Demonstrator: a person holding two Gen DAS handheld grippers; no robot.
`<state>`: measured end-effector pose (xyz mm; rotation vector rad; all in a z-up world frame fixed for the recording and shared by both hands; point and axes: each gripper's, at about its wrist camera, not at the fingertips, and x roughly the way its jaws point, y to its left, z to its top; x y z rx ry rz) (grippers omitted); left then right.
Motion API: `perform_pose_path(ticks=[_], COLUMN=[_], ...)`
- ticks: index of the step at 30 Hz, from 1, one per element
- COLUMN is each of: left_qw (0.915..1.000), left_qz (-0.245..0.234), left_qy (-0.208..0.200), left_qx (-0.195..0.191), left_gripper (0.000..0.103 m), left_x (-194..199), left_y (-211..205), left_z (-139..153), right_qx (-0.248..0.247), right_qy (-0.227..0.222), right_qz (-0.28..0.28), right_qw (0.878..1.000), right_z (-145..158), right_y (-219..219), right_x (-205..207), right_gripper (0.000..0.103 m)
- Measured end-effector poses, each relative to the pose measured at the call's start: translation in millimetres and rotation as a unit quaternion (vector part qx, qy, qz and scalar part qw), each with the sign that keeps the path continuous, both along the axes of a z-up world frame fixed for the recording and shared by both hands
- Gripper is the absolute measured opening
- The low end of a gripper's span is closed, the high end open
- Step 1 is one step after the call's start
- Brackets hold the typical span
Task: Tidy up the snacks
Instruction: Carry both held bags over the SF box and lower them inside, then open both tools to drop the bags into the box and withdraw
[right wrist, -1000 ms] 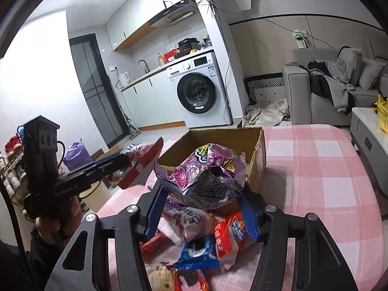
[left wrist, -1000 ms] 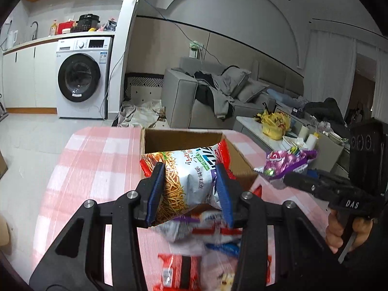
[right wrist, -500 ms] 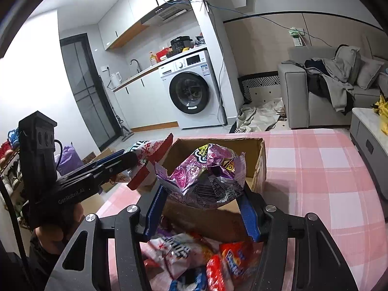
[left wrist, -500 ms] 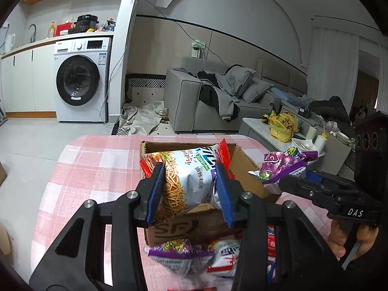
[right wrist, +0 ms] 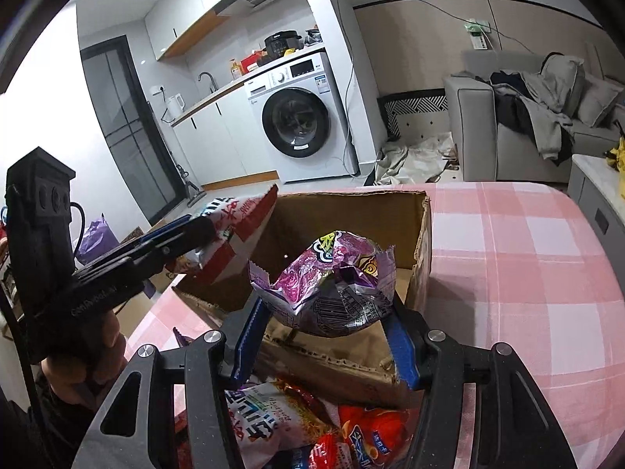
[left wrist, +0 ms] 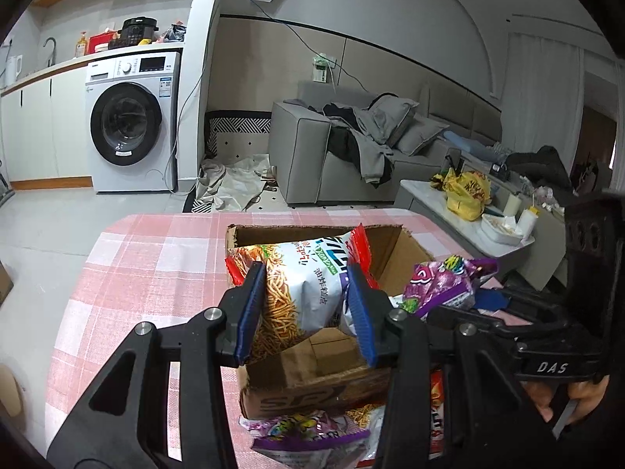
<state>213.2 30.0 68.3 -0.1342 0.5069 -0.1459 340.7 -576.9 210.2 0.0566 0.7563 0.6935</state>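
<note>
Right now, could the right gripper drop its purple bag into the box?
Probably yes. The right gripper holds the purple bag above the open box, with bare space inside; the left gripper's noodle bag hovers to one side.

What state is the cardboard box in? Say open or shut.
Open: the cardboard box has no lid or closed flaps, and its brown inside walls and floor show.

Both held bags moved forward over the cardboard box [left wrist: 312, 375].

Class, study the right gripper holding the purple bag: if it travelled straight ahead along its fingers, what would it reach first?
Probably the inside of the cardboard box: the right gripper, shut on the purple snack bag, points into its open top. Depth is uncertain.
</note>
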Motion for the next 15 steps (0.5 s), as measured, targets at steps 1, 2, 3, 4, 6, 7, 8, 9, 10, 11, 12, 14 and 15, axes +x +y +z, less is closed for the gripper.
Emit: perform_pose_path(ticks=[1, 2, 3, 4, 6, 7, 8, 9, 10, 11, 12, 14, 15], left_qw=[1.0000, 1.0000, 1.0000, 1.0000, 0.9999, 0.9999, 0.9998, 0.9998, 0.9997, 0.9996, 0.9995, 0.9992, 0.9990], left_qz=[-0.002, -0.003, -0.004, -0.007, -0.010, -0.012, -0.013, -0.014, -0.015, -0.016, -0.016, -0.015, -0.013], left_qy=[0.002, 0.004, 0.005, 0.007, 0.007, 0.007, 0.007, 0.007, 0.009, 0.012, 0.016, 0.028, 0.033], left_qx=[0.001, 0.000, 0.000, 0.001, 0.005, 0.009, 0.012, 0.016, 0.018, 0.019, 0.020, 0.025, 0.027], left_gripper=[0.039, 0.039, 0.039, 0.039, 0.039, 0.039, 0.039, 0.039, 0.039, 0.039, 0.039, 0.039, 0.039], left_x=[2.3, 4.3, 5.5, 7.2, 6.2, 6.7, 7.3, 8.1, 9.0, 9.4, 11.1, 14.5, 15.5], left_y=[-0.9, -1.7, -2.7, -4.5, -9.6, -12.3, -14.1, -15.5, -17.0, -18.4, -19.2, -21.5, -22.6], left_z=[-2.4, -3.9, -5.2, -6.9, -9.0, -10.3, -11.4, -12.6, -14.0, -15.4, -17.4, -21.6, -22.9], right_qx=[0.000, -0.002, -0.005, -0.009, -0.011, -0.009, -0.007, -0.007, -0.008, -0.009, -0.011, -0.011, -0.011], right_qy=[0.002, 0.002, 0.002, 0.000, 0.001, 0.002, 0.003, 0.002, 0.003, 0.002, 0.001, 0.003, 0.002], right_qz=[0.002, 0.004, 0.006, 0.008, 0.011, 0.007, 0.005, 0.006, 0.005, 0.006, 0.007, 0.008, 0.013], right_qw=[1.000, 1.000, 1.000, 1.000, 1.000, 1.000, 1.000, 1.000, 1.000, 1.000, 1.000, 1.000, 1.000], right_z=[-0.6, -1.2, -1.4, -1.2, -1.7, -2.3, -2.6, -2.5, -2.4, -2.1, -1.4, 0.0, 1.7], right_y=[-0.8, -2.2, -2.9, -4.0, -6.8, -9.0, -10.6, -11.1, -11.2, -10.8, -10.0, -8.5, -7.3], right_x=[1.9, 2.3, 3.2, 3.0, 5.6, 7.3, 8.5, 8.9, 9.2, 9.2, 9.1, 9.4, 7.8], right_gripper=[0.057, 0.057, 0.057, 0.057, 0.057, 0.057, 0.057, 0.057, 0.057, 0.057, 0.058, 0.059, 0.062])
